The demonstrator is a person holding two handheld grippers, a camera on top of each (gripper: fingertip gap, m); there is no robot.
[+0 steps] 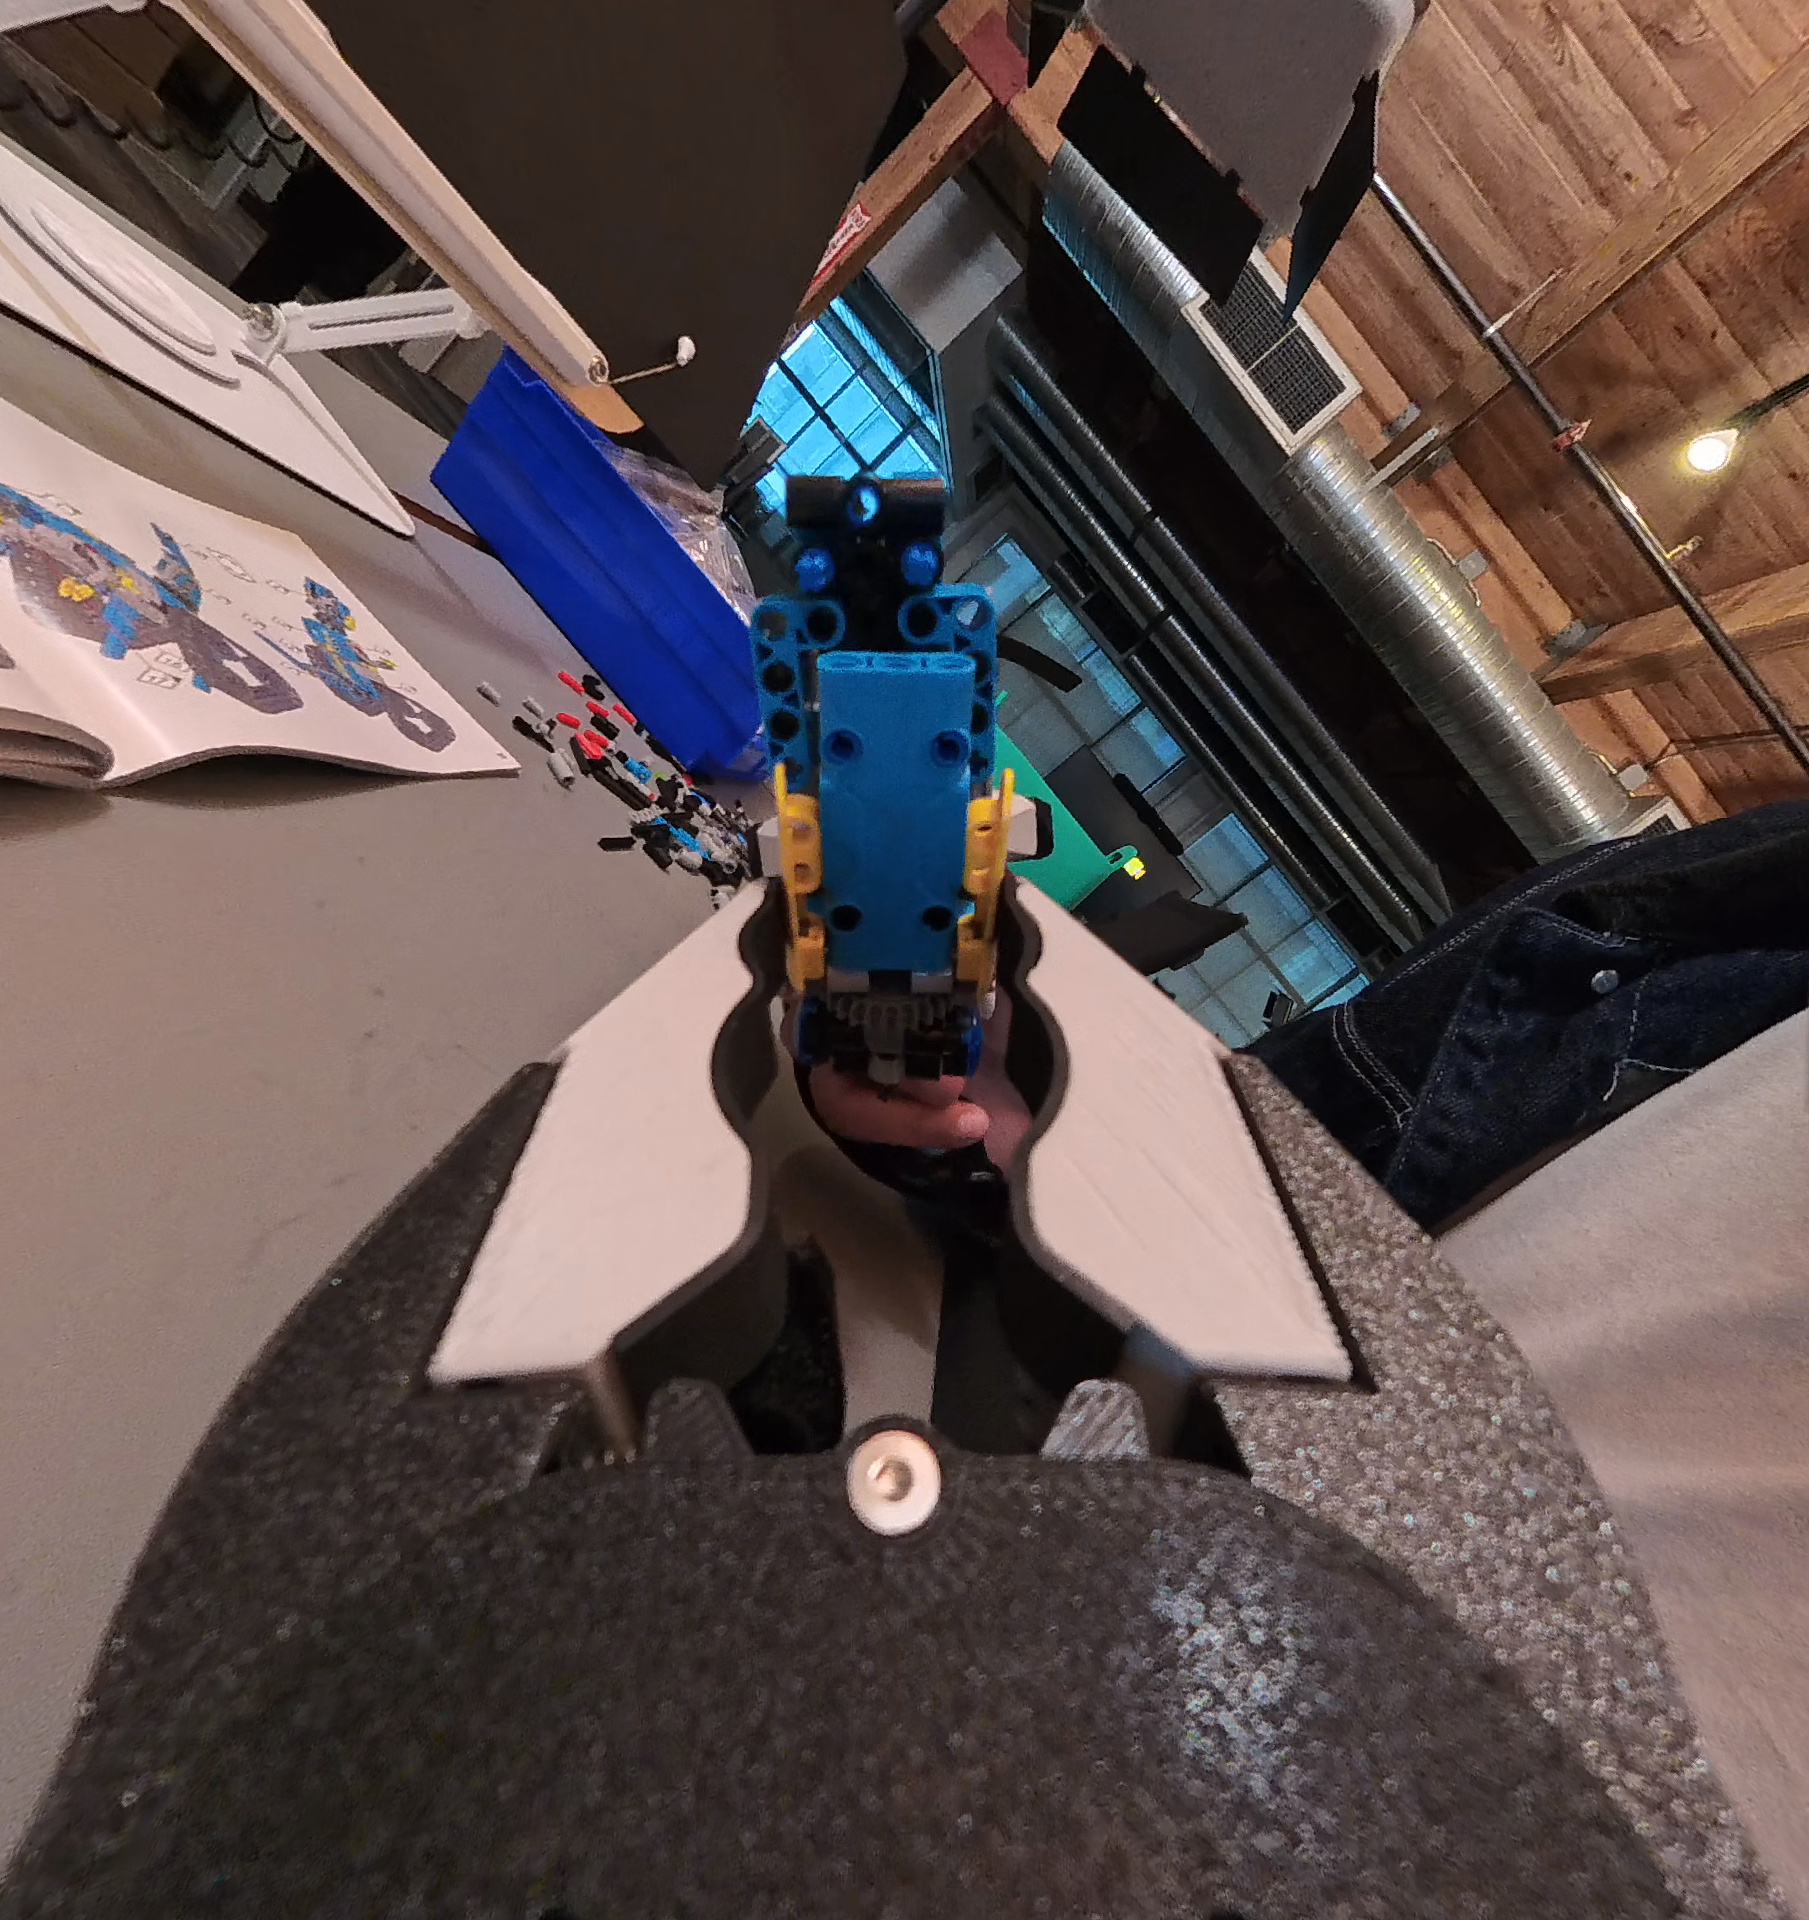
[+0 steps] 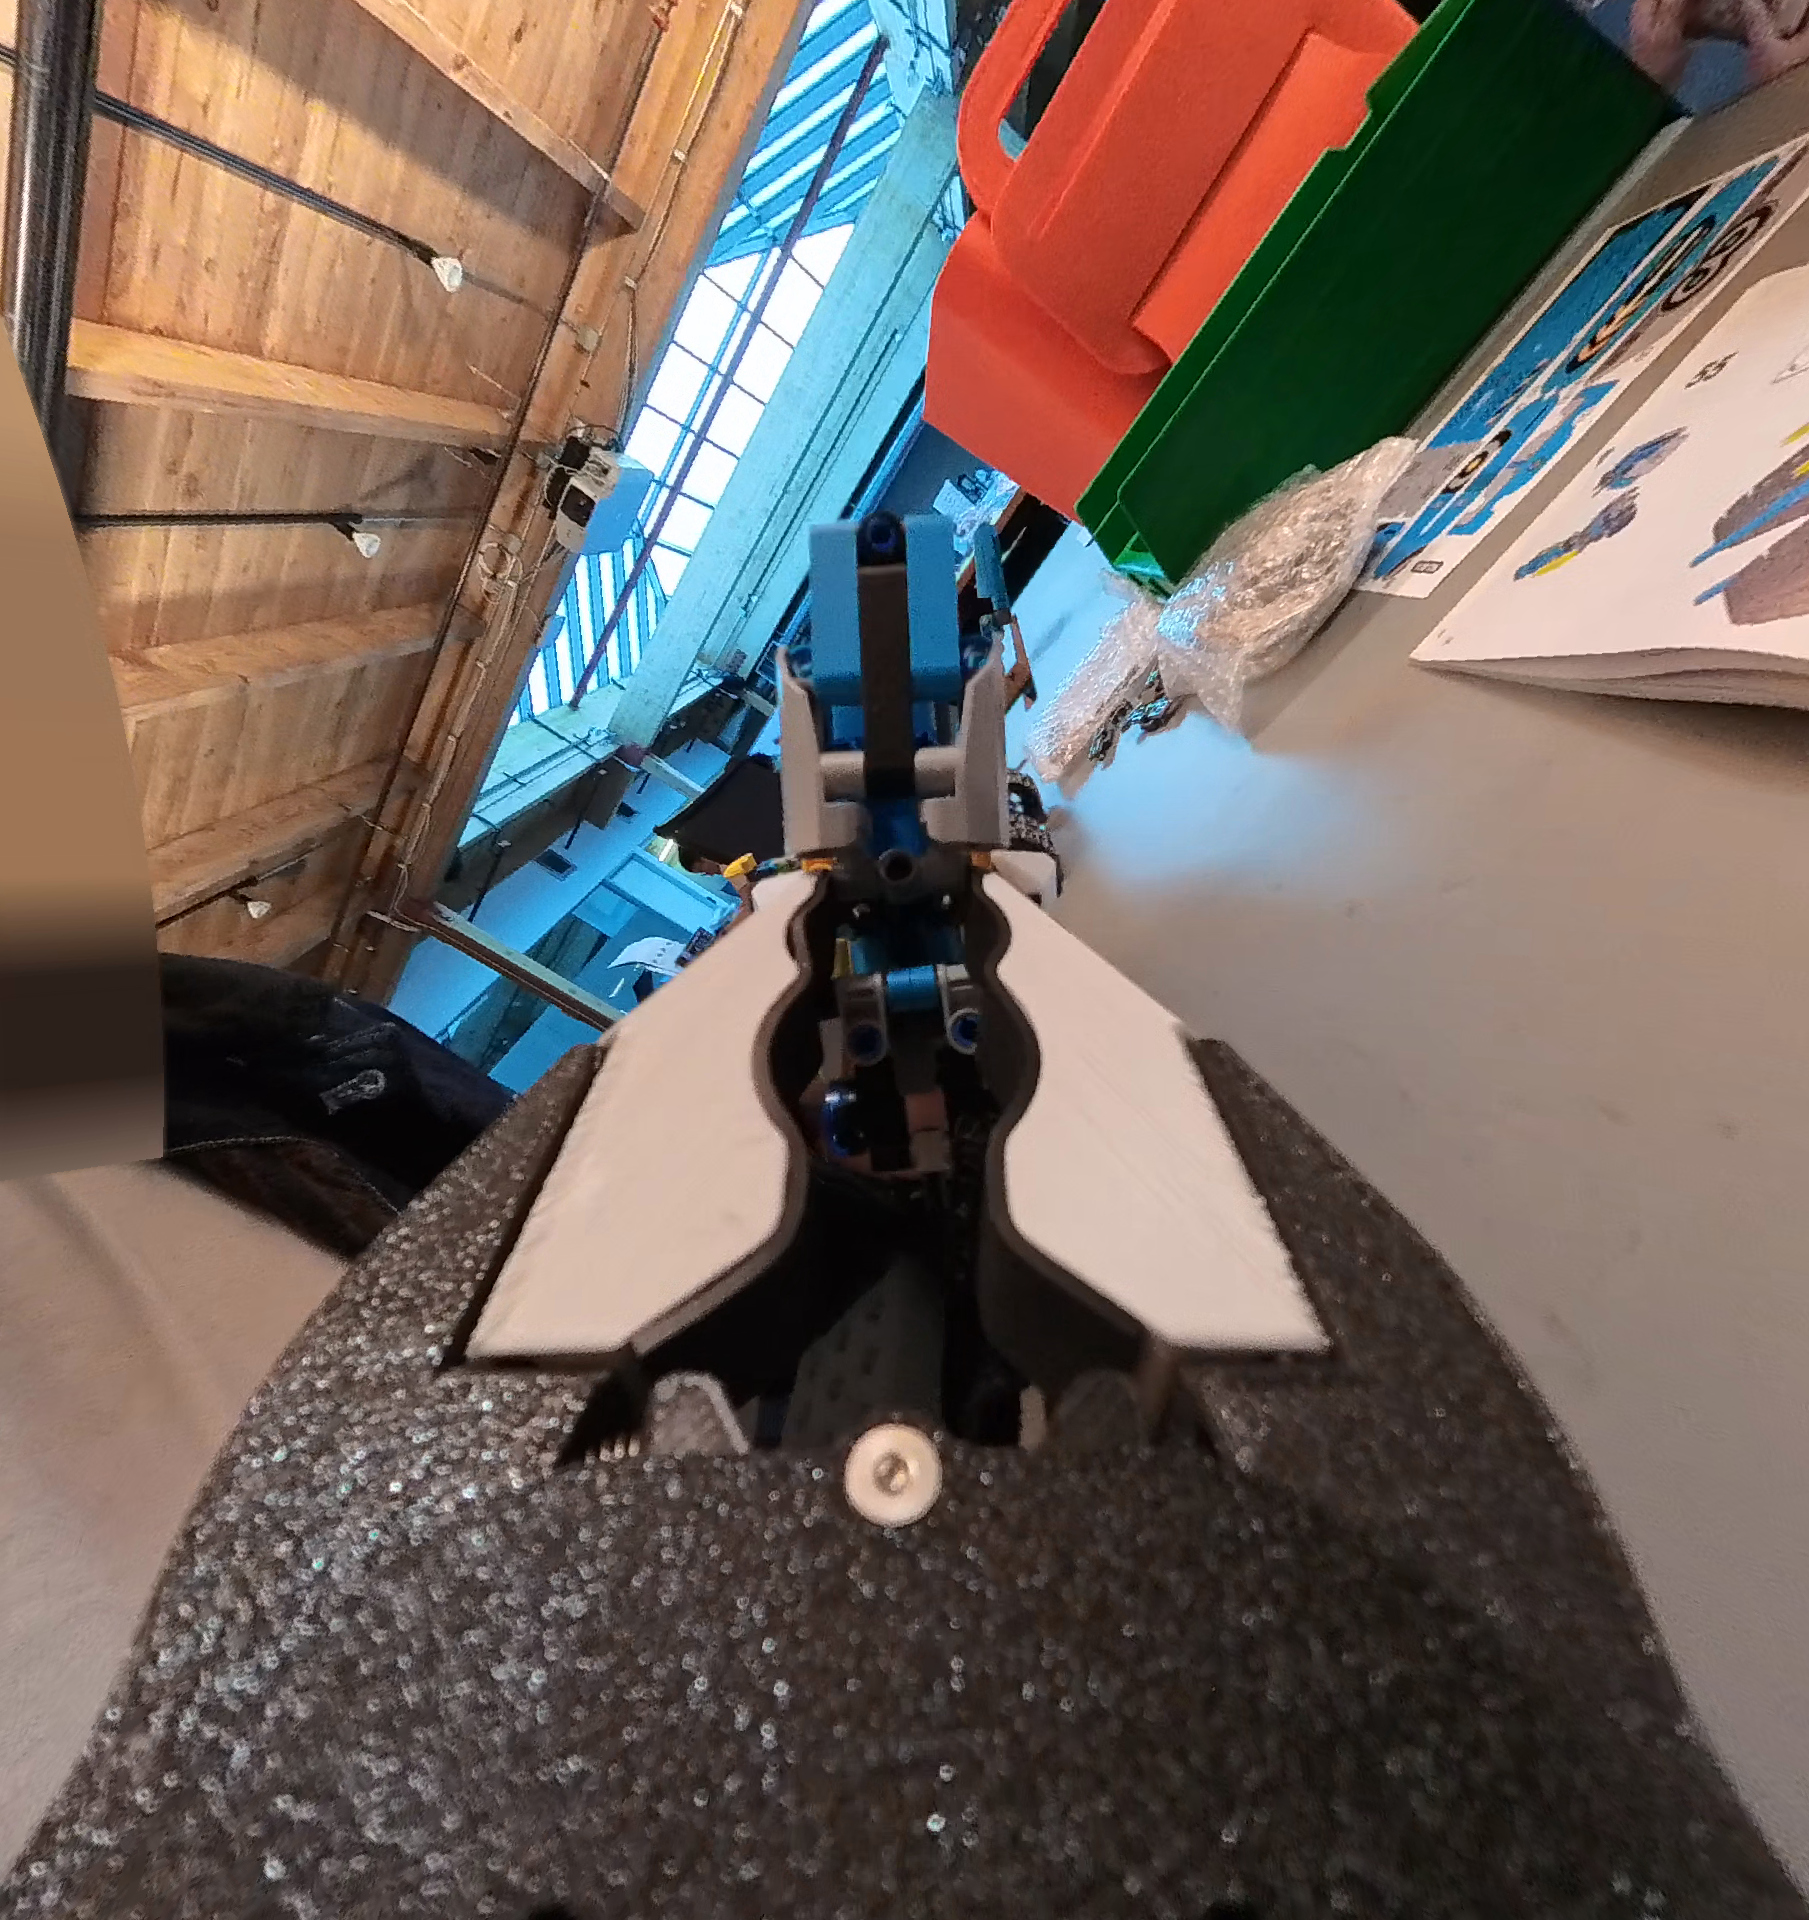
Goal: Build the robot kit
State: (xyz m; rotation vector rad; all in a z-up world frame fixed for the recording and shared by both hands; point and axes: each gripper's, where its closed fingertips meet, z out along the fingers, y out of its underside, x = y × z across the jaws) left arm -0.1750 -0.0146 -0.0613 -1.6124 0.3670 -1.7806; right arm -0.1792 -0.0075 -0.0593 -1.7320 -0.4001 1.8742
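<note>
My left gripper (image 1: 884, 920) is shut on a blue toy-brick model (image 1: 884, 769) with yellow side pieces and black pin parts. The model is held up off the grey table (image 1: 256, 1039). A person's hand (image 1: 910, 1117) shows behind the fingers. My right gripper (image 2: 895, 883) is shut on a brick model (image 2: 884, 665) of grey, blue and black beams, also held in the air. A white tip beside each model looks like the other gripper. I cannot tell whether both hold one assembly.
An open instruction booklet (image 1: 183, 665), a blue bin (image 1: 588, 561) and several small loose bricks (image 1: 651, 790) lie on the table. The right wrist view shows an orange bin (image 2: 1087, 260), a green bin (image 2: 1347, 312), a clear plastic bag (image 2: 1264, 571) and the booklet (image 2: 1710, 540). A denim sleeve (image 1: 1606, 987) is at the right. My left and right fingertips are right by each other.
</note>
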